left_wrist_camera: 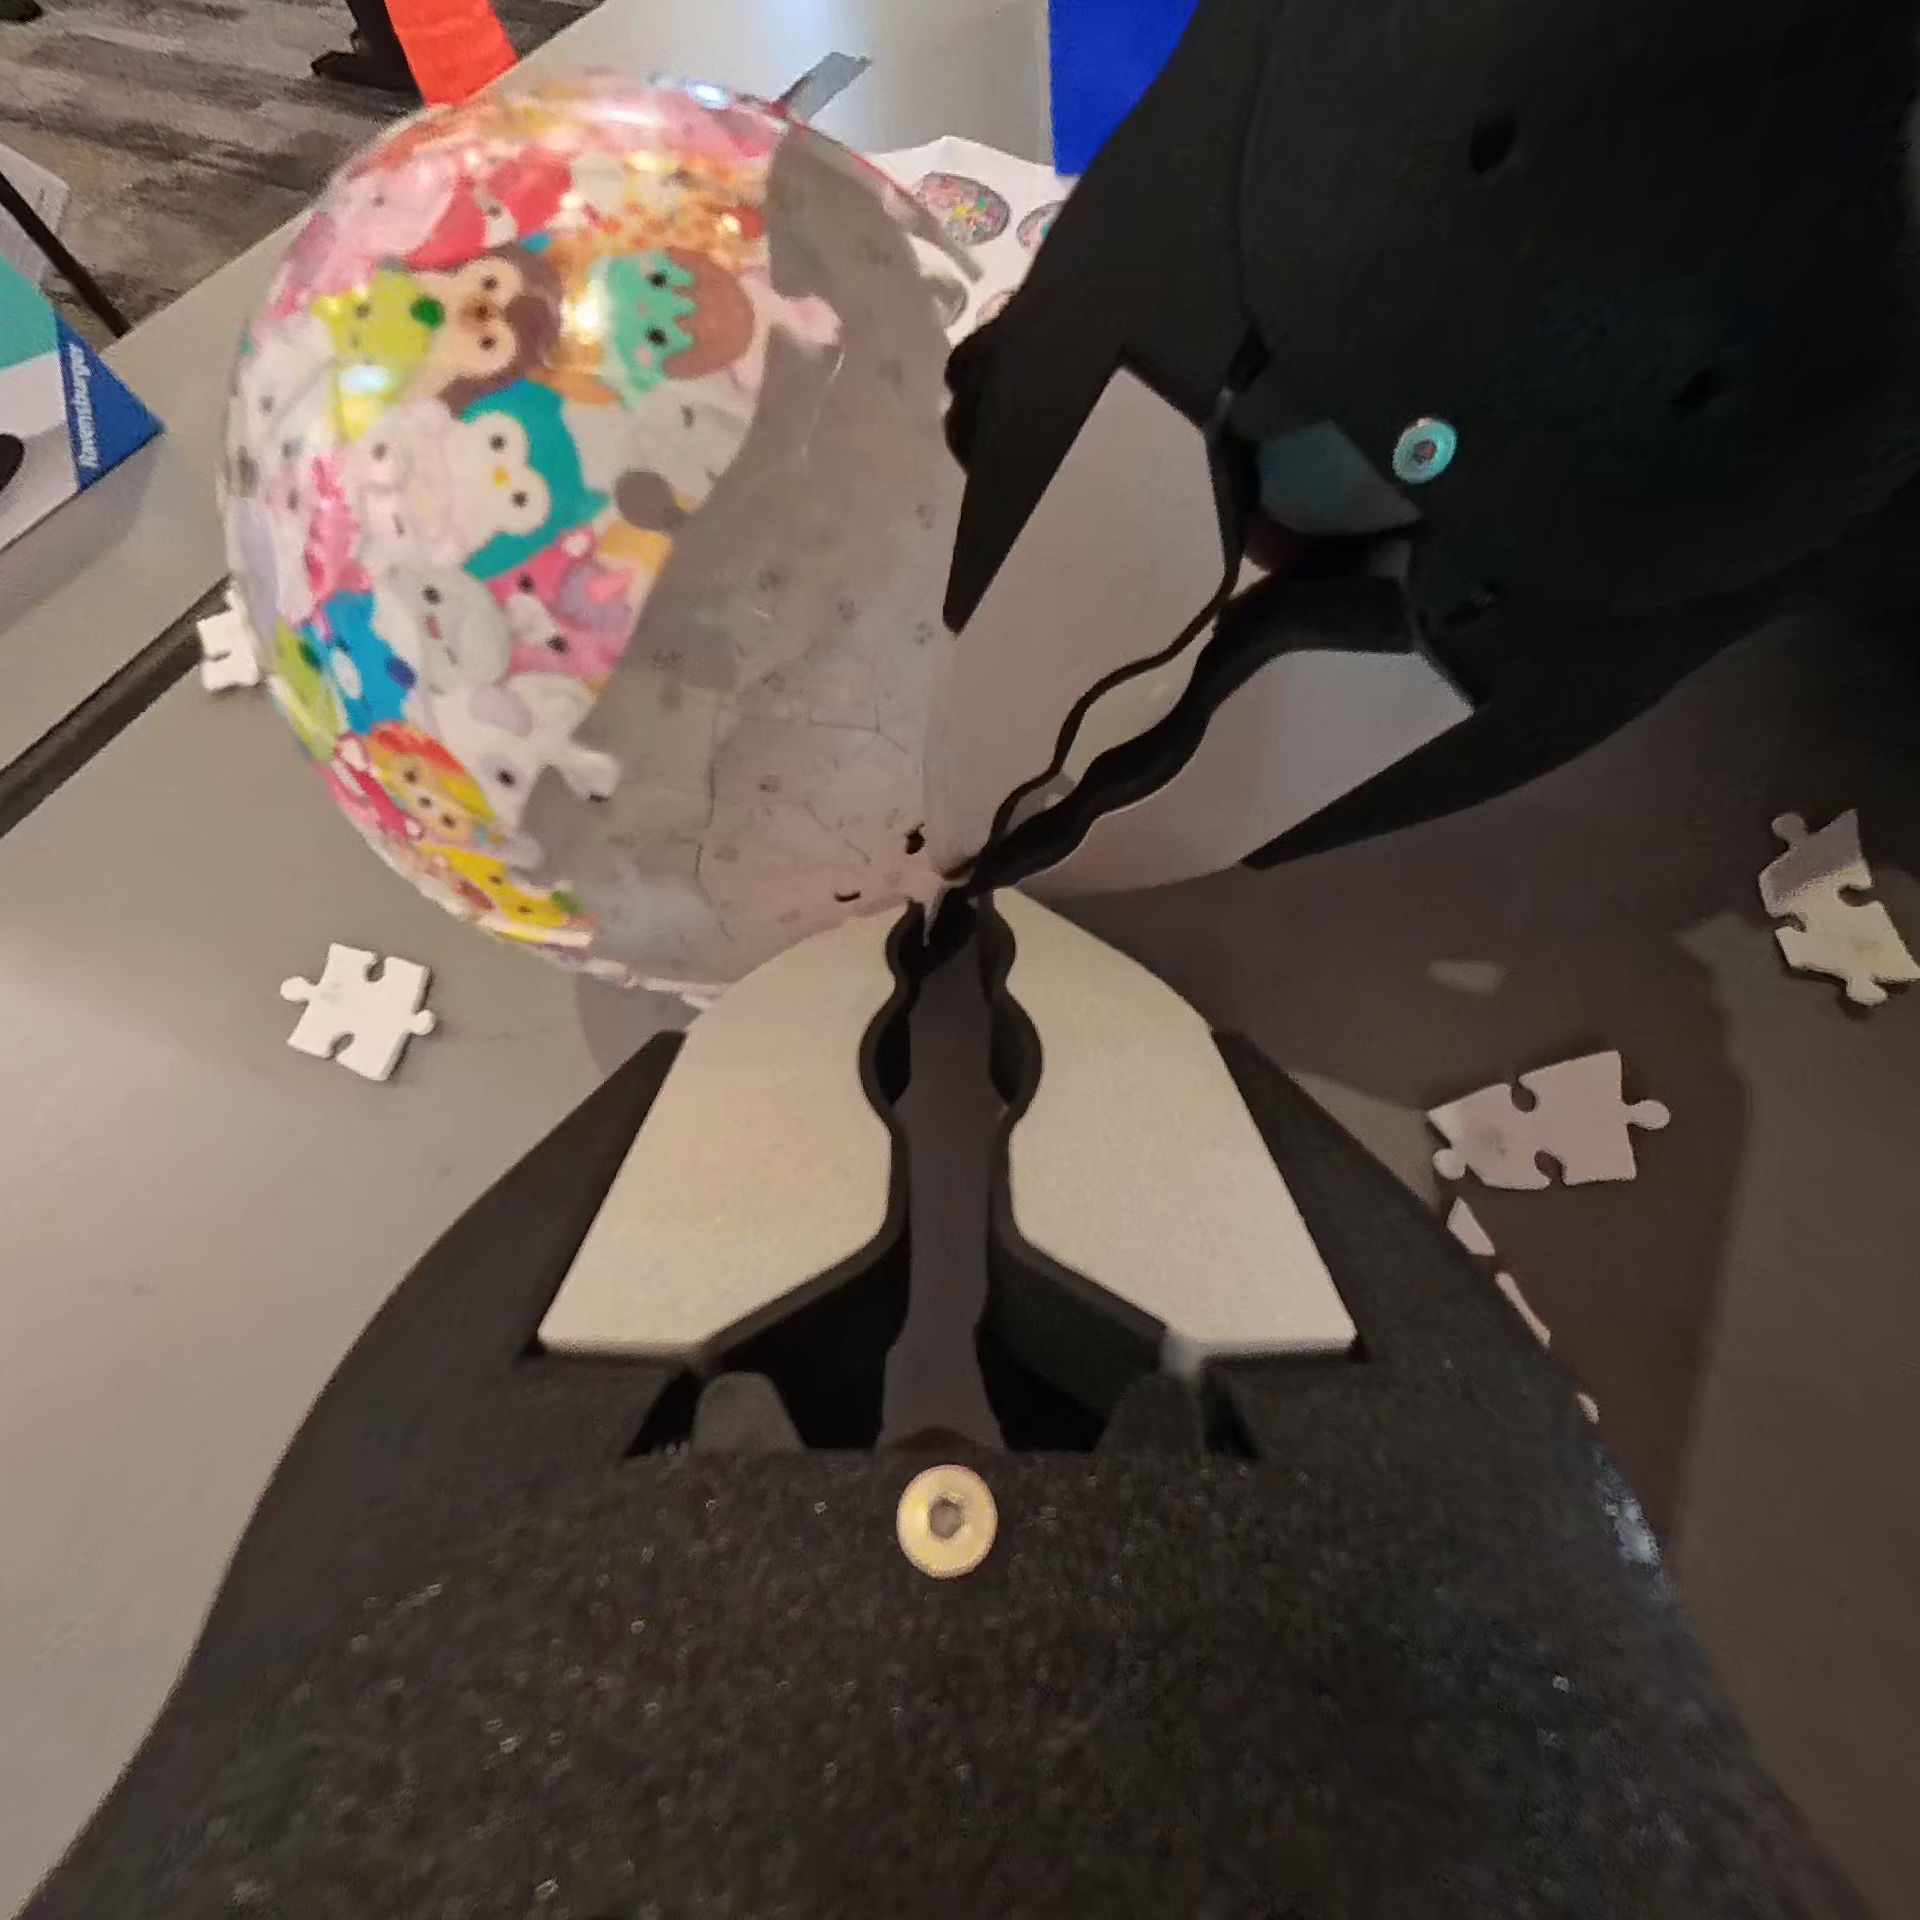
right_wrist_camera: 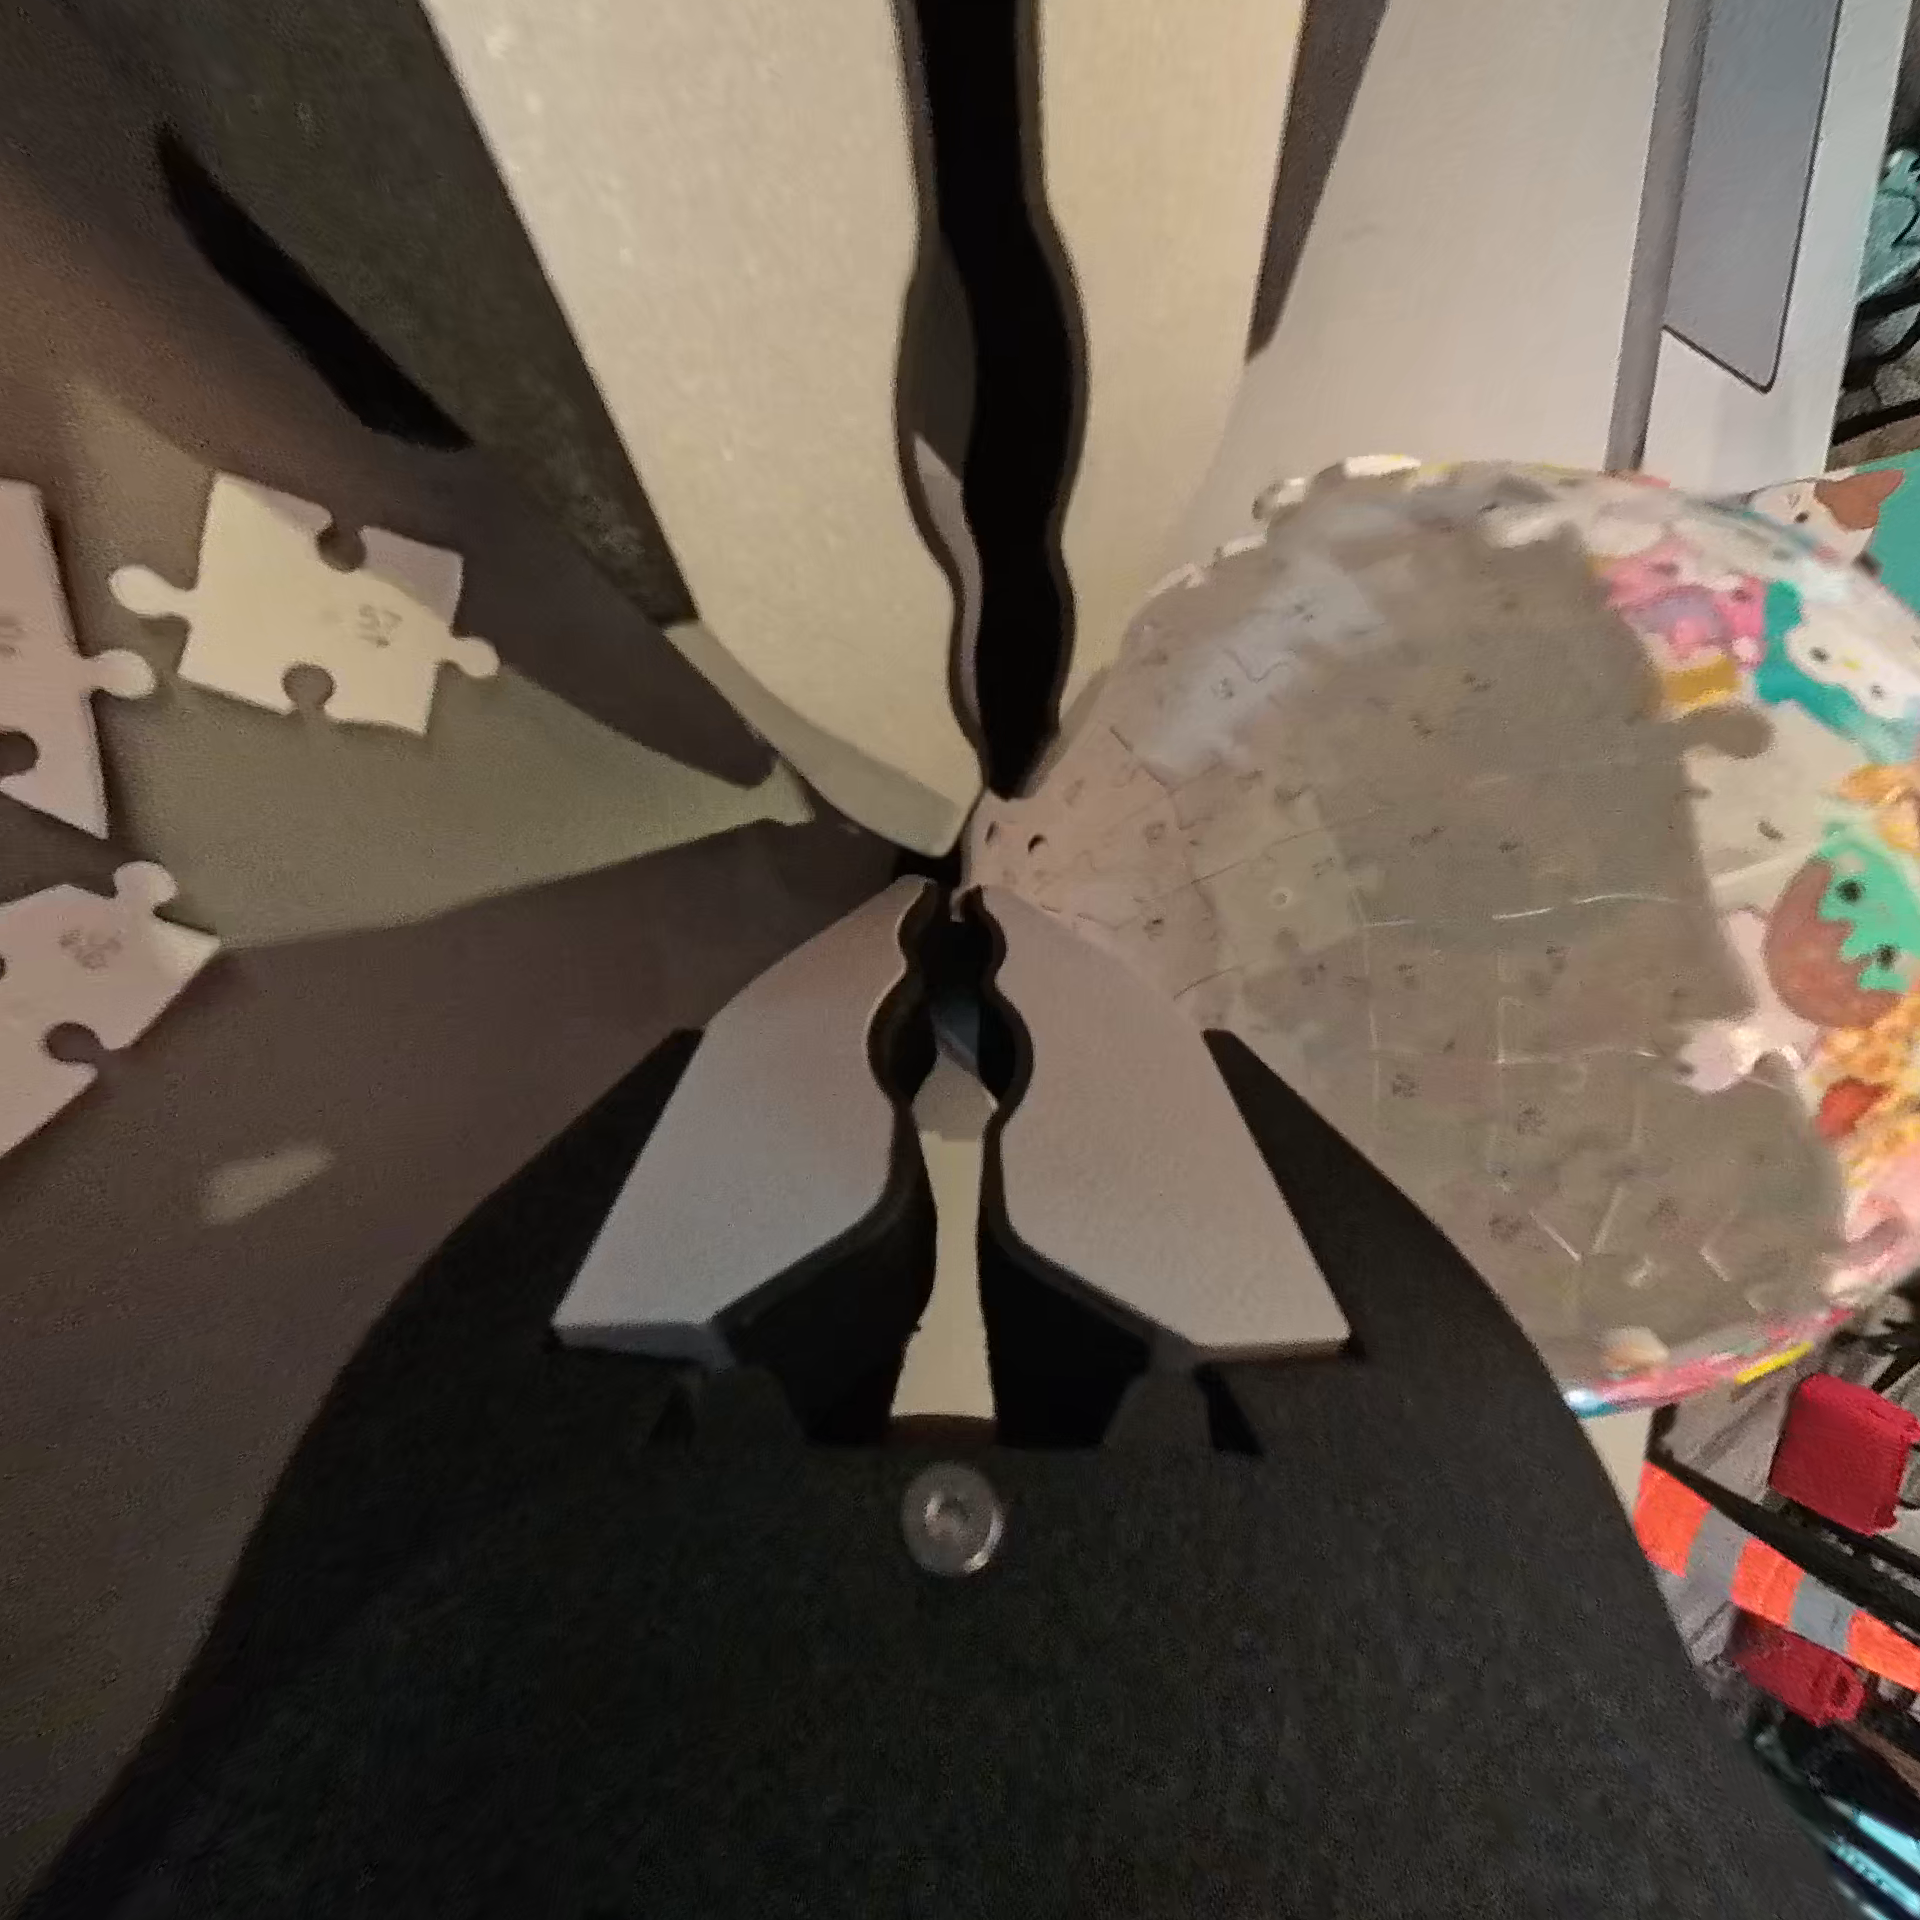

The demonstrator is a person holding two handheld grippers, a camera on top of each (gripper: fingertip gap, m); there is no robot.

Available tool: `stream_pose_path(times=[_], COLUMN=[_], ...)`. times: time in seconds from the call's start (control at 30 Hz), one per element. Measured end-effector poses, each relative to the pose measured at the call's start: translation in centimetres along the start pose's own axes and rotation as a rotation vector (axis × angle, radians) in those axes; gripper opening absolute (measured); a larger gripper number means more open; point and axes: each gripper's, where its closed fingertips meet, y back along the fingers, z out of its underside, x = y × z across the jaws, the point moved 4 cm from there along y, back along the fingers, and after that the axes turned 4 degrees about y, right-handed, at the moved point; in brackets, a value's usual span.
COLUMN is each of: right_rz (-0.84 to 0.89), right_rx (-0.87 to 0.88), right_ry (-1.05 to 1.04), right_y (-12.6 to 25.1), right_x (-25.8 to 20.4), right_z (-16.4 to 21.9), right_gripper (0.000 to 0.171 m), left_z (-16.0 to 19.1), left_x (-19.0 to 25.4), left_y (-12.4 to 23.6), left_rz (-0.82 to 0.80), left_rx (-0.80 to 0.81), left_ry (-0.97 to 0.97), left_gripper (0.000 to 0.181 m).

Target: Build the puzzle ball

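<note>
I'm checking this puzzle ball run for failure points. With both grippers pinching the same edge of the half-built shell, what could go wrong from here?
1. The left gripper and right gripper both pinch the puzzle ball at one corner of its open rim; pulling apart could pop joints there.
2. The shell looks held only at that edge, so it may sag or twist.
3. The tips nearly meet and could collide.
</note>
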Motion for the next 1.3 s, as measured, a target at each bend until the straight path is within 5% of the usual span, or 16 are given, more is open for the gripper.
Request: stream_pose_path(times=[1.3], right_rz=[0.027], right_rx=[0.069], right_ry=[0.043], right_y=[0.1], right_x=[-0.2], right_z=[0.8], right_gripper=[0.003], left_z=[0.4], left_x=[0.3], left_y=[-0.7], left_rz=[-0.106], left_rx=[-0.149], left_ry=[-0.237], left_gripper=[0.0])
